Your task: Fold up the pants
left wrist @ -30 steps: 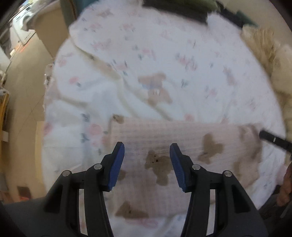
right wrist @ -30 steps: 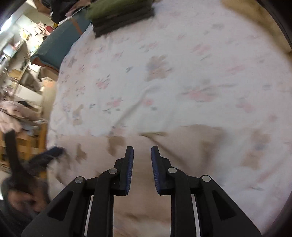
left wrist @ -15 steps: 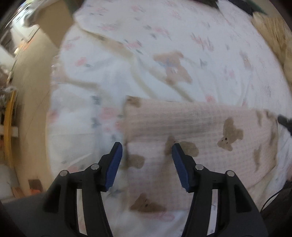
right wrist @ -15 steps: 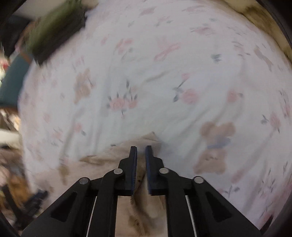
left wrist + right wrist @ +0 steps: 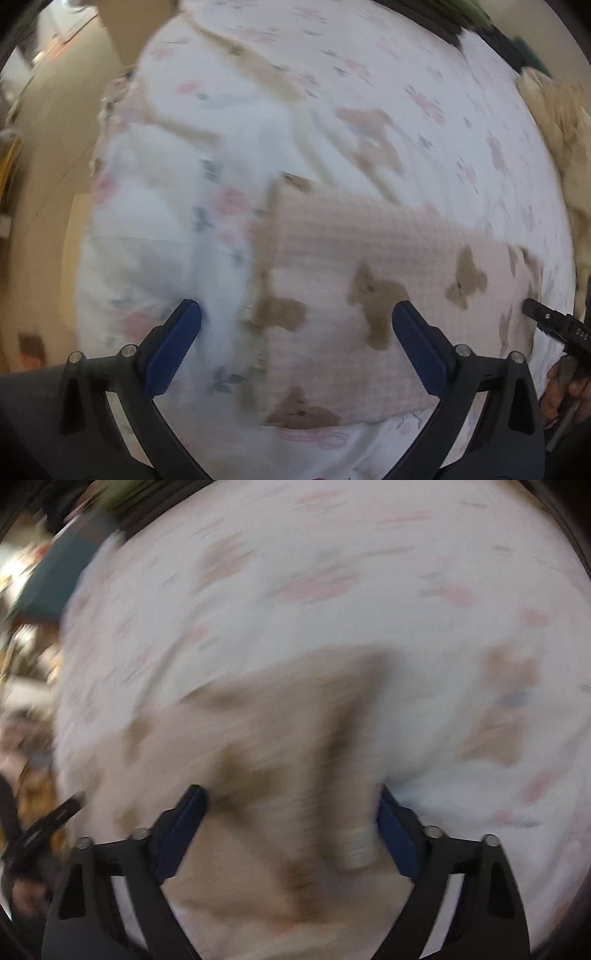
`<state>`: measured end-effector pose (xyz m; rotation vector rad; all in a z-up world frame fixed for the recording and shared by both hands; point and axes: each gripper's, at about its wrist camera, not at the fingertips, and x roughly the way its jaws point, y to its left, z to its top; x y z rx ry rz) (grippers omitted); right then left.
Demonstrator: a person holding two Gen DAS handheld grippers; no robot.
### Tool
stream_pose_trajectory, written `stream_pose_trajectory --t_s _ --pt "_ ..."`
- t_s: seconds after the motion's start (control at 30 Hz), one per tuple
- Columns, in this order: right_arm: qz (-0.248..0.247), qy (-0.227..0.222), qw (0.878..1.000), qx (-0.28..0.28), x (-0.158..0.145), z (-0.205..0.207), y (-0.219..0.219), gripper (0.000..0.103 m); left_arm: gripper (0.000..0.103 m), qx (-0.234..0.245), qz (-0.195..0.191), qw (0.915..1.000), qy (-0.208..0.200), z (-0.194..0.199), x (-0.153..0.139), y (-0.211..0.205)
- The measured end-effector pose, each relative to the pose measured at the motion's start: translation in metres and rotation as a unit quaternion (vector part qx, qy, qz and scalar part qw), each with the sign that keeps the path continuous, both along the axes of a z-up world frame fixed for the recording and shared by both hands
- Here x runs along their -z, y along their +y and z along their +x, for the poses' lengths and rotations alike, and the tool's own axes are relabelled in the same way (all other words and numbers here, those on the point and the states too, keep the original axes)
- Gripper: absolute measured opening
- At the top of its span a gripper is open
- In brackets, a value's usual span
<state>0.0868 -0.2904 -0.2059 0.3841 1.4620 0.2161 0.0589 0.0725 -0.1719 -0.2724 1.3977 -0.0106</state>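
Spreading wider than before: both claws, right claw off pants

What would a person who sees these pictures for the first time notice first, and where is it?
The eye goes first to the pink pants with brown bear prints, lying flat in the middle of the white flowered bedsheet. Next come the blue pads of the left hand-held gripper, wide open just above the pants. In the blurred right wrist view, the right hand-held gripper is open too, over a raised fold of the cloth.
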Motion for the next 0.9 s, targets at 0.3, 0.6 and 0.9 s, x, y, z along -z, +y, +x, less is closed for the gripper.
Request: stream_pose_trajectory --t_s 0.3,0.6,0.9 --pt "-0.031 -0.016 0.999 -0.005 0.002 -0.012 0.003 0.052 0.058 0.060 0.006 0.9981 -0.015 0.000 0.003 -0.034" --pt "0.001 -0.070 0.998 0.002 -0.028 -0.008 0.008 0.010 0.010 0.081 -0.040 0.9949 -0.043 0.002 -0.034 -0.044" --pt "0.064 -0.213 0.975 0.010 -0.133 0.015 0.009 0.010 0.010 0.081 -0.045 0.9775 -0.189 0.043 -0.149 -0.029"
